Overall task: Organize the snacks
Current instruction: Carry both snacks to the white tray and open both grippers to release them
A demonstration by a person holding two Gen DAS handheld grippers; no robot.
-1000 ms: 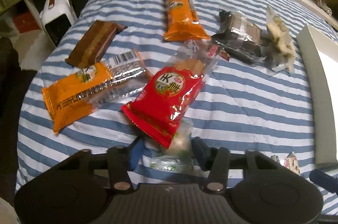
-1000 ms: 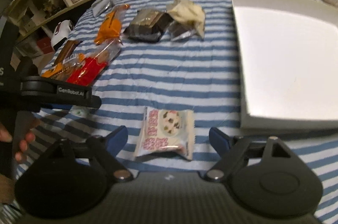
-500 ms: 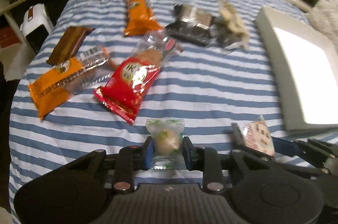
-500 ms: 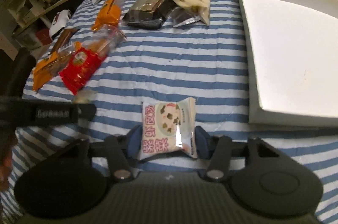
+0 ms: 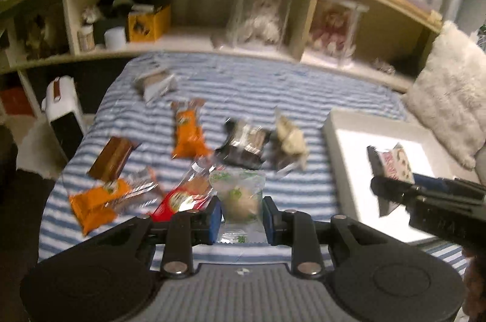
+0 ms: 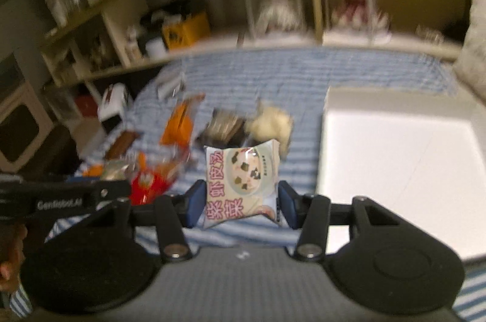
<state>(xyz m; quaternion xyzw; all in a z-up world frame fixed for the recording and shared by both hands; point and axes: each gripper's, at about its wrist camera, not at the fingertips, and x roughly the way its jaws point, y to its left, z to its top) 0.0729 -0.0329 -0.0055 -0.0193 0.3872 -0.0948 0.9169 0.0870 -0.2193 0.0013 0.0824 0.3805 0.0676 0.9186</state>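
Note:
My left gripper (image 5: 241, 212) is shut on a clear, green-printed packet (image 5: 240, 194) with a round pale snack inside, lifted above the striped bed (image 5: 273, 85). My right gripper (image 6: 241, 205) is shut on a white soup packet (image 6: 243, 182) printed with pink characters, also held off the bed. In the left wrist view that packet (image 5: 395, 164) hangs in front of the white box (image 5: 349, 139), which sits open at the right (image 6: 395, 164). Still on the bed are several snacks: an orange packet (image 5: 188, 133), a red packet (image 5: 182, 197), a brown bar (image 5: 112, 158) and a dark packet (image 5: 246, 145).
A wooden shelf unit with jars and boxes runs behind the bed. A fluffy white pillow (image 5: 449, 109) lies at the far right by the box. A small white appliance (image 5: 60, 109) stands on the floor at the left. Both views are blurred.
Both grippers closed on their packets and rose from the bed, tilting up so the shelves came into view. The right packet now hangs near the white box.

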